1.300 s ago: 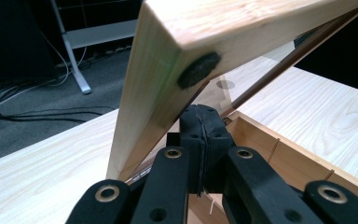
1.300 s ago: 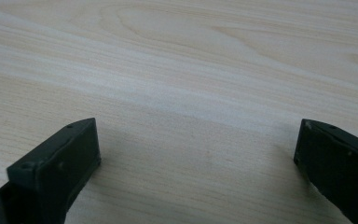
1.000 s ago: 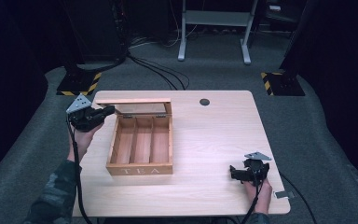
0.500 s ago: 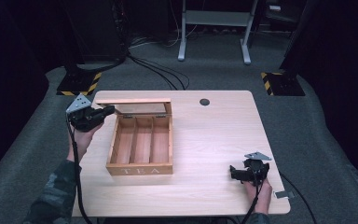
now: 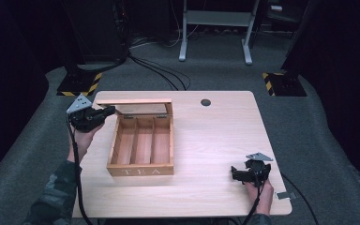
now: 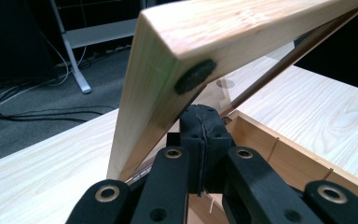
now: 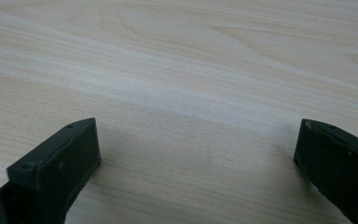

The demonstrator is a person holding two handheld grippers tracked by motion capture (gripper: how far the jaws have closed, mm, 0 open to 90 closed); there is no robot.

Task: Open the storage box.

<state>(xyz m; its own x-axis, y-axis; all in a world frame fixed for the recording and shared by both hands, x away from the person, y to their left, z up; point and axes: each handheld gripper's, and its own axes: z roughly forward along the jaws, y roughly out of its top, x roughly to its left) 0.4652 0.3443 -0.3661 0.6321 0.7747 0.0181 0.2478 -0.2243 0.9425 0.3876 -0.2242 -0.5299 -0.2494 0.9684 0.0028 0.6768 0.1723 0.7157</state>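
A wooden tea box (image 5: pixel 140 165) marked TEA stands left of centre on the table (image 5: pixel 215 131), with three bare compartments. Its lid (image 5: pixel 136 105) is raised and tilted back at the far side. My left gripper (image 5: pixel 108 111) is at the lid's left corner, jaws shut. In the left gripper view the closed tips (image 6: pixel 202 114) sit right under the lid's corner (image 6: pixel 205 32), beside a round felt pad; I cannot tell whether they touch the wood. My right gripper (image 5: pixel 236 174) rests near the table's front right, open, with bare tabletop between its fingers (image 7: pixel 198 140).
A round cable hole (image 5: pixel 206 101) lies in the table's far edge. Behind the table, cables run over grey carpet past a metal frame (image 5: pixel 215 28) and two striped stand bases (image 5: pixel 82 84). A small grey bracket (image 5: pixel 283 195) hangs off the front right corner.
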